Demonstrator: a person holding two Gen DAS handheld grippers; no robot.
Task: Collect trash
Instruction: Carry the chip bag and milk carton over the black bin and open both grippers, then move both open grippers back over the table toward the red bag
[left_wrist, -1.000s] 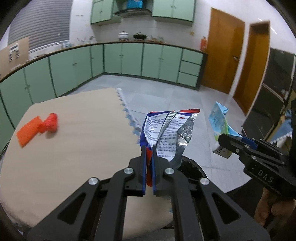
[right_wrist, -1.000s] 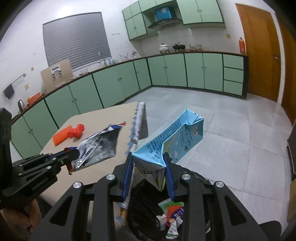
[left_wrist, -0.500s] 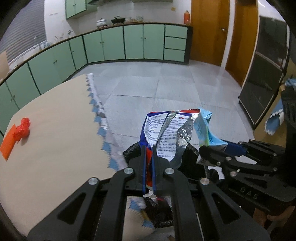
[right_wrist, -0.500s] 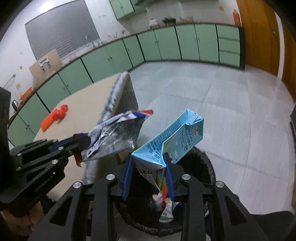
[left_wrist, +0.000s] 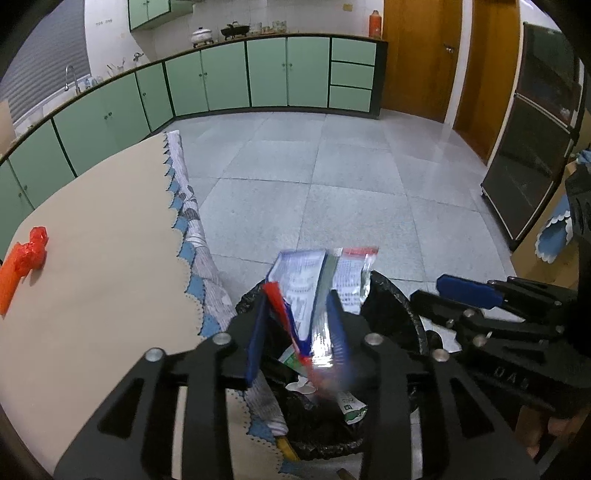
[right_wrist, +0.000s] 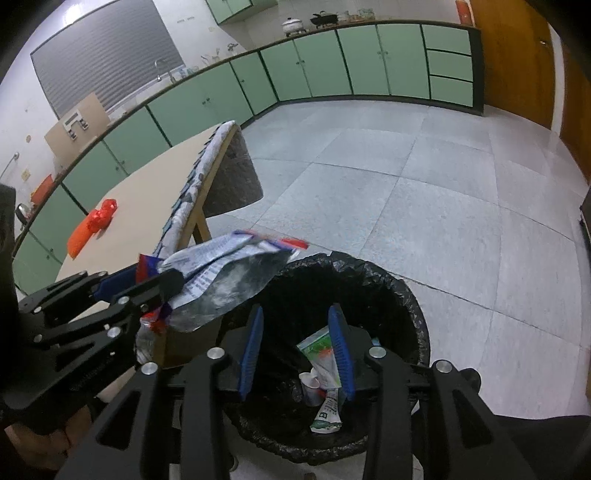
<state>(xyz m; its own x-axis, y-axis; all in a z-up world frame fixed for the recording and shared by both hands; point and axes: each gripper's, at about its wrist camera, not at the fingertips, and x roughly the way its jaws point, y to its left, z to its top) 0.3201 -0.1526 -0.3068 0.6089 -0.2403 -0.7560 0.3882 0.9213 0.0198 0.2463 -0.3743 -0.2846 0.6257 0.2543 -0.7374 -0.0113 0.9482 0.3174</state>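
My left gripper is open over the black-lined trash bin; the foil snack wrapper is loose and blurred between its fingers, tipped over the bin. In the right wrist view the left gripper and the wrapper hang at the bin's left rim. My right gripper is open and empty above the bin. Several pieces of trash lie inside; the blue carton is not in view. An orange wrapper lies on the table, also in the right wrist view.
The table has a patterned cloth edge next to the bin. Grey tiled floor stretches beyond. Green cabinets line the far wall. A dark appliance and wooden doors stand at the right.
Both grippers opened over the bin. The blue carton left my right gripper and is out of sight. The foil wrapper slipped loose in my left gripper and is dropping.
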